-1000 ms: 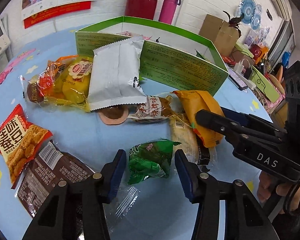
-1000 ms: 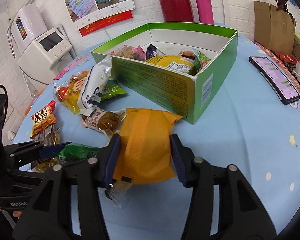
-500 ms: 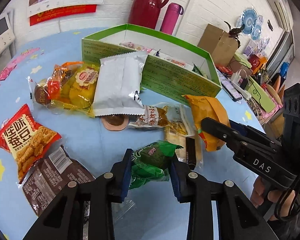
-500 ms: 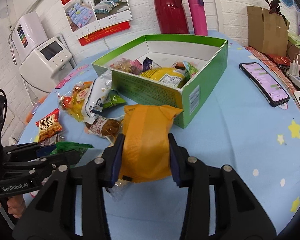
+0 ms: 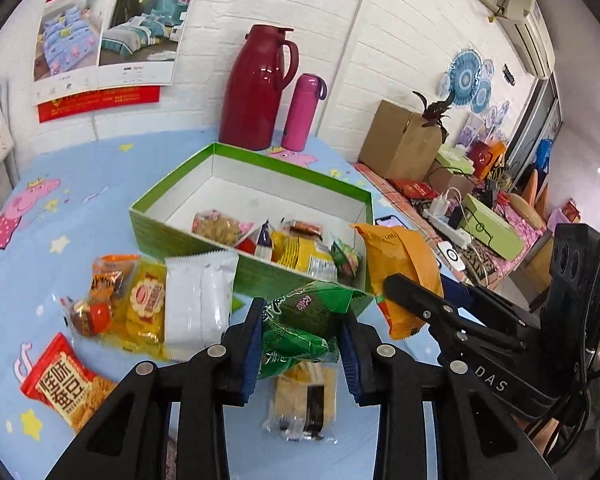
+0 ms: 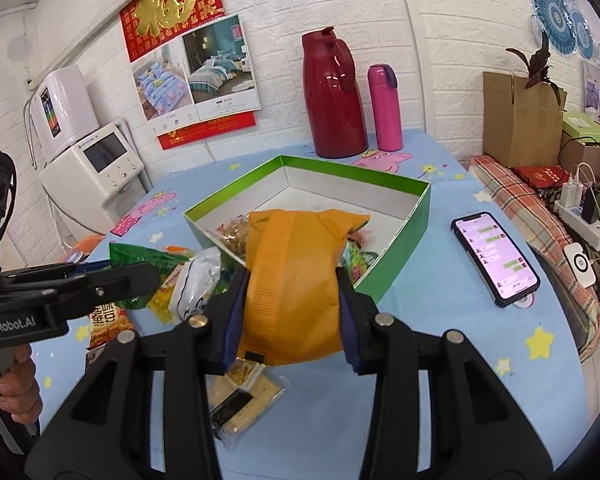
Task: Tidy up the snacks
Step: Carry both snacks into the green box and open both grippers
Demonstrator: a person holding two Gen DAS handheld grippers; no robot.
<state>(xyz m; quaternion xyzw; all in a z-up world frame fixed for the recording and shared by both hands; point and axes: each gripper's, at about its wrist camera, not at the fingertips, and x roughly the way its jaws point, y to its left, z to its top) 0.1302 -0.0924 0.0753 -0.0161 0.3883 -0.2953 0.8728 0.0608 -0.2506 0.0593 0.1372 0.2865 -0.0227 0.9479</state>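
White brick wall behind, calendar poster [image 5: 112,36] at upper left, pale blue cartoon-print tablecloth [image 5: 80,208] below.

Left wrist view, left to right:
- Lower left: red snack bag [image 5: 62,380] flat on the cloth.
- Next: clear bag of yellow and orange sweets [image 5: 128,300], overlapped by a white foil packet [image 5: 198,300], long axis running up the frame toward the green box [image 5: 172,236].
- Centre: box open-topped, several snacks inside along its near wall.
- Bottom centre: left gripper [image 5: 300,344] closed partway, blue pads pressed on both sides of a green snack packet [image 5: 300,328]. Packet lifted off the cloth, long axis up-frame toward the box, crimped end at upper right.
- Just under it: clear wrapped biscuit pack [image 5: 304,404] lying on the cloth.
- Centre top: dark red jug [image 5: 260,88] and pink flask [image 5: 304,112] beyond the box.
- Right: right gripper seen from the side, clamping an orange snack bag [image 5: 400,272] held tilted beside the box's right corner.

Right wrist view, left to right:
- Left edge: a hand [image 6: 18,388] on the other tool's handle, not seen in the left wrist view.
- Left, farther back: white appliance [image 6: 96,164].
- Centre: right gripper [image 6: 290,320] closed to bag width, pads squeezing the orange bag's sides. Bag upright in frame, long axis pointing into the box, upper end over the near rim.
- Right: phone [image 6: 494,258] with lit screen, flat on the cloth; only its tip visible from the left wrist.
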